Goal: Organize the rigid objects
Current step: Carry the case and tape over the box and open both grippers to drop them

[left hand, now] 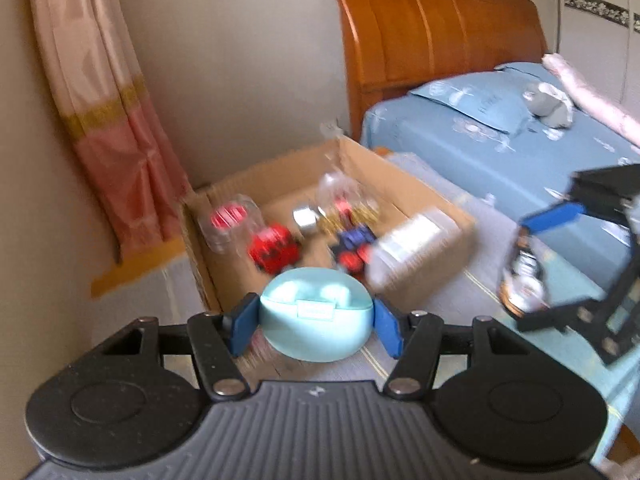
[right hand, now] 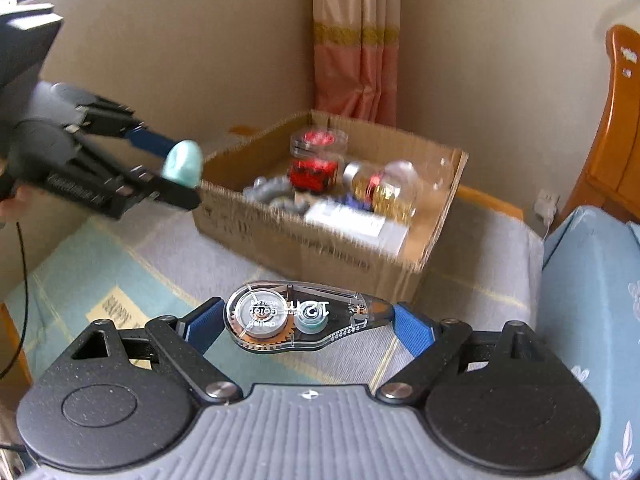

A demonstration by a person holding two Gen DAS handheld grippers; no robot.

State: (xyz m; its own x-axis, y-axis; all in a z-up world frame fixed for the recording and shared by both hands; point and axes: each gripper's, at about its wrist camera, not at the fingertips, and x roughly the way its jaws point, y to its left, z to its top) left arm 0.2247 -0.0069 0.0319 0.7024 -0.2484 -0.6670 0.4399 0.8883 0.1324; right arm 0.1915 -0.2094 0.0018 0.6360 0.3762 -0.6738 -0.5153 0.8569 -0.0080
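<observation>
Left gripper (left hand: 316,322) clamps a pale blue case (left hand: 315,314) across its widest part; smooth rounded shell, probably light but slippery. Right gripper (right hand: 308,322) pinches a clear tape dispenser (right hand: 304,318) end to end; rigid, thin plastic. Cardboard box (right hand: 304,240) lies just ahead, already holding toys.

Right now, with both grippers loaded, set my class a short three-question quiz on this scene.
1. True or false: the left gripper holds a red toy car.
2. What does the right gripper hold? A) glass jar B) correction tape dispenser C) metal tin
3. Fill in: the pale blue case is not yet inside the cardboard ____.

Key: 1 false; 2 B; 3 box
</observation>
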